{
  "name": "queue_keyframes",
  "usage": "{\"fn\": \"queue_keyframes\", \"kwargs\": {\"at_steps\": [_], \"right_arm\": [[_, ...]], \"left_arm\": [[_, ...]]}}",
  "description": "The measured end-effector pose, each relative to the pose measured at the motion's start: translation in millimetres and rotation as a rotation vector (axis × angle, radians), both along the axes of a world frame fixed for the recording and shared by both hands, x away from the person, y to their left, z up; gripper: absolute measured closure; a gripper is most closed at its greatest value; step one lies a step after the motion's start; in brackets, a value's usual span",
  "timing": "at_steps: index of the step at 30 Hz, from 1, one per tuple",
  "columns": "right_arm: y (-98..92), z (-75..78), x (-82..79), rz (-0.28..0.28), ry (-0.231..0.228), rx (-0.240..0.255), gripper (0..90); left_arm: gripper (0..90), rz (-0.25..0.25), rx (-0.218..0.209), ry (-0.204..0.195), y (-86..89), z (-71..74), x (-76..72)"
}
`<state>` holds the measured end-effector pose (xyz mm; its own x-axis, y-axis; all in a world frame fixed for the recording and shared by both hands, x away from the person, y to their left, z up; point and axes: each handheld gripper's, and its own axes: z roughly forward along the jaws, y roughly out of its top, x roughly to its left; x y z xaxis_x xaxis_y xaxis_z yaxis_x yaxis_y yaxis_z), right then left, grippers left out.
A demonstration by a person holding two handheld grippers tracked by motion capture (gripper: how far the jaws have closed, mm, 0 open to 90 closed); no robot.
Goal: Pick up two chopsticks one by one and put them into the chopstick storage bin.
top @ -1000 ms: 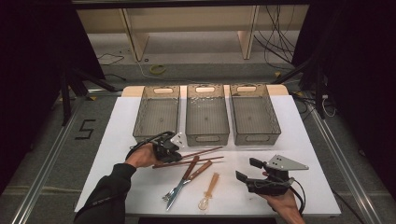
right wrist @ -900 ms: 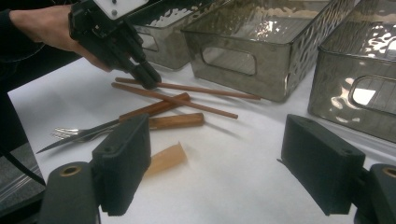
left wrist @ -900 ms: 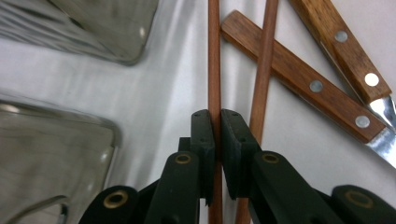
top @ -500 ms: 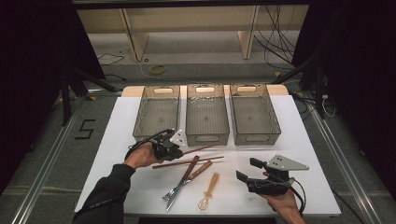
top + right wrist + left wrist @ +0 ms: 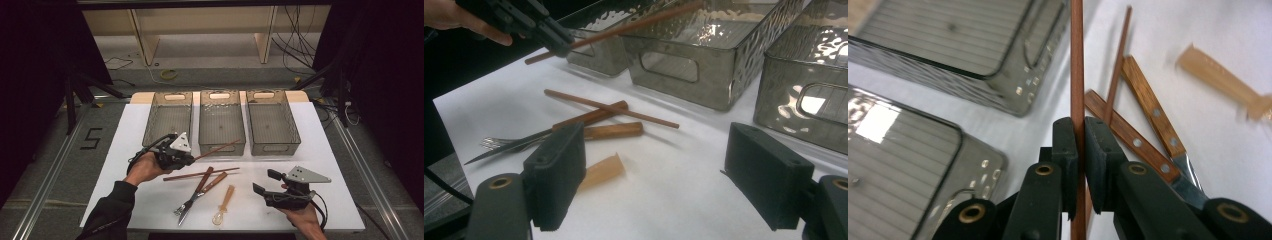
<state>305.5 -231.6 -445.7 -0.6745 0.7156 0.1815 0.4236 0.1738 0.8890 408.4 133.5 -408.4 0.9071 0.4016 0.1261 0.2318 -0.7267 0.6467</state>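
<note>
Clamping a brown chopstick (image 5: 1077,75) between its two black jaws, the left gripper (image 5: 186,159) holds the stick lifted off the white table (image 5: 340,165), its far end reaching ahead of the jaws toward the middle bin (image 5: 221,120) of three clear bins; a second chopstick (image 5: 200,174) lies flat just below and beyond the jaws, crossing a wood-handled knife (image 5: 196,191) and fork (image 5: 207,188). Resting near the table's front edge, the right gripper (image 5: 654,170) has its jaws spread wide with nothing between them; just ahead of its left jaw lies an amber-handled utensil (image 5: 601,170); the right bin (image 5: 272,120) stands farther ahead.
</note>
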Motion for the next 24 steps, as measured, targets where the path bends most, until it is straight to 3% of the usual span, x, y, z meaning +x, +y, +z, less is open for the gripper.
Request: {"fn": "queue_keyframes", "kwargs": {"at_steps": [13, 17, 24], "right_arm": [[-0.1, -0.1, 0.0, -0.002, 0.005, 0.004, 25.4], [0.0, -0.2, 0.1, -0.002, 0.006, 0.004, 25.4], [-0.1, -0.1, -0.1, -0.002, 0.004, 0.008, 25.4]], "left_arm": [[83.5, 0.197, -0.147, -0.040, 31.1, 18.8, 14.8], [83.4, 0.262, -0.185, -0.055, 43.1, 24.5, 25.6], [83.5, 0.369, -0.242, -0.045, 68.2, 28.5, 48.2]]}}
